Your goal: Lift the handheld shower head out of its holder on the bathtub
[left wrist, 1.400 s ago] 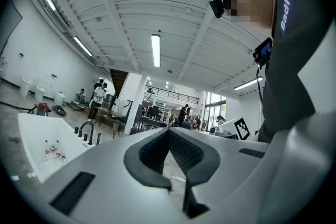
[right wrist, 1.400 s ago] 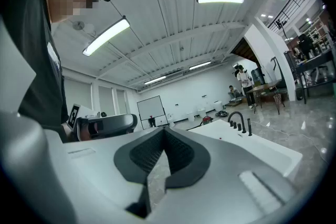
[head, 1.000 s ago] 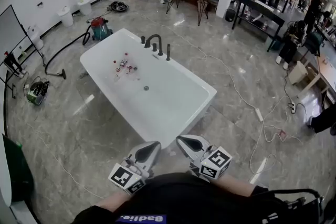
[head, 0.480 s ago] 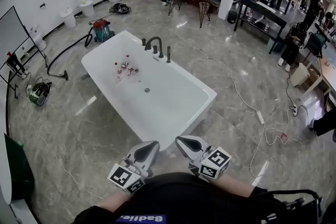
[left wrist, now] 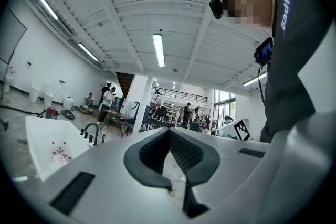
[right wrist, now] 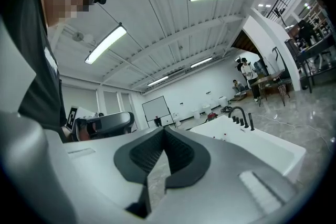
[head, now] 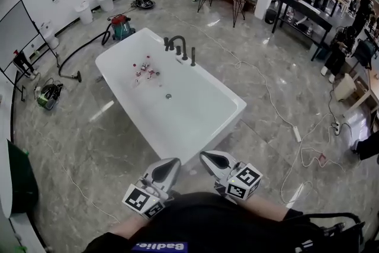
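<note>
Handheld shower head [head: 192,57] upright in holder on rim of white bathtub [head: 238,106], far end, beside dark faucet [head: 176,44]; left gripper [head: 173,163] and right gripper [head: 206,157] short of tub's near end, jaws pressed together, nothing between.

Held low, side by side: left tongs [head: 170,164], right tongs [head: 208,157]; both level, jaws closed, nothing gripped.

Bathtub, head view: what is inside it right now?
A few small red and white items lie on the bathtub floor near the tap end, and a drain sits mid-floor. The items are too small to identify. Nothing covers the inside.
</note>
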The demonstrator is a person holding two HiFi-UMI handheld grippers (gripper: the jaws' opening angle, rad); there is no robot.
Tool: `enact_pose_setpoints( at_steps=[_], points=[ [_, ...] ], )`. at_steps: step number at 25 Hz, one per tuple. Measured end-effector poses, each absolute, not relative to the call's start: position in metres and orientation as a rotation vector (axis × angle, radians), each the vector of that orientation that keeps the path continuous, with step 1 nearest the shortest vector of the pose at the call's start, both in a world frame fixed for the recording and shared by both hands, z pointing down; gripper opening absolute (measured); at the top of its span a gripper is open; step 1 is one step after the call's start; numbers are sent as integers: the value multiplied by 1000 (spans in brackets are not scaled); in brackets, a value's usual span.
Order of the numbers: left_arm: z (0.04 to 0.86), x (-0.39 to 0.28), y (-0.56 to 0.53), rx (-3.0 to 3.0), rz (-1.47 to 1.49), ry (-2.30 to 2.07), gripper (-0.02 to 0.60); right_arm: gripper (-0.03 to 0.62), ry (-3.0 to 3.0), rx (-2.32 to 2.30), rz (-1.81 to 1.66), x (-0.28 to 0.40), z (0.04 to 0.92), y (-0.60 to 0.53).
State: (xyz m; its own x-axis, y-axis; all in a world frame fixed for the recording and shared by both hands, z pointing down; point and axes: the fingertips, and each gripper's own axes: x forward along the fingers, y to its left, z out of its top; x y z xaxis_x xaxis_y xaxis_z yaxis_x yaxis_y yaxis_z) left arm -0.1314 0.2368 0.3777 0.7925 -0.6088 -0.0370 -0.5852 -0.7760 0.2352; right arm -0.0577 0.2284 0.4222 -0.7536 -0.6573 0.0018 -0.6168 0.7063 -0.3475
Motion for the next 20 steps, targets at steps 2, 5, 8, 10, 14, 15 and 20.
enact_pose_setpoints(
  at_steps=[2,5,8,10,14,15,20],
  points=[
    [377,-130,232,2761,-161,-947,6,0,2791,-1041,-521,-55,425,224],
    [382,-129,220,2761,-158,-947,6,0,2801,-1042,-526,-55,427,212],
    [387,-132,198,2765,-165,-923,6,0,2807,-1062,-531,-60,429,190],
    [387,-137,178,2767,-176,-901,6,0,2806,-1086,-537,-64,430,173],
    [387,-151,125,2766,-183,-854,6,0,2799,-1144,-539,-79,431,128],
    [388,-156,110,2773,-180,-840,6,0,2794,-1159,-533,-84,430,114],
    [391,-182,37,2845,-140,-757,6,0,2751,-1237,-525,-112,429,42]
  ],
)
